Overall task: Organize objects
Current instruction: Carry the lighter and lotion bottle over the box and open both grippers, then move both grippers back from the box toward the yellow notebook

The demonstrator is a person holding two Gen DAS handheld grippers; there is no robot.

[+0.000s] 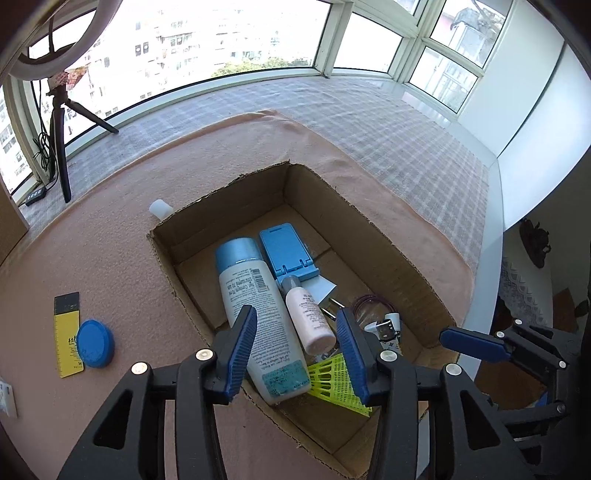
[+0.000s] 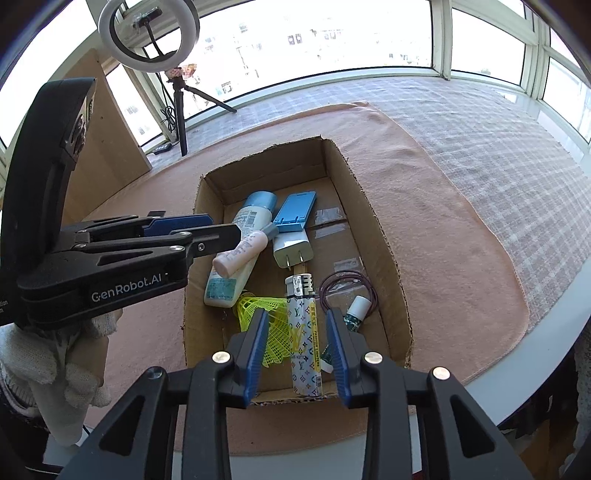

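An open cardboard box sits on a pink mat. Inside lie a white bottle with a blue cap, a small pink bottle, a blue phone stand, a white charger plug, a patterned lighter, a yellow shuttlecock, a purple cord loop and a small nail-polish bottle. My left gripper is open and empty above the bottles. My right gripper is open and empty above the lighter.
Outside the box on the mat lie a blue round lid, a yellow and black card and a small white cap. A ring light on a tripod stands by the window. A checked cloth covers the far sill.
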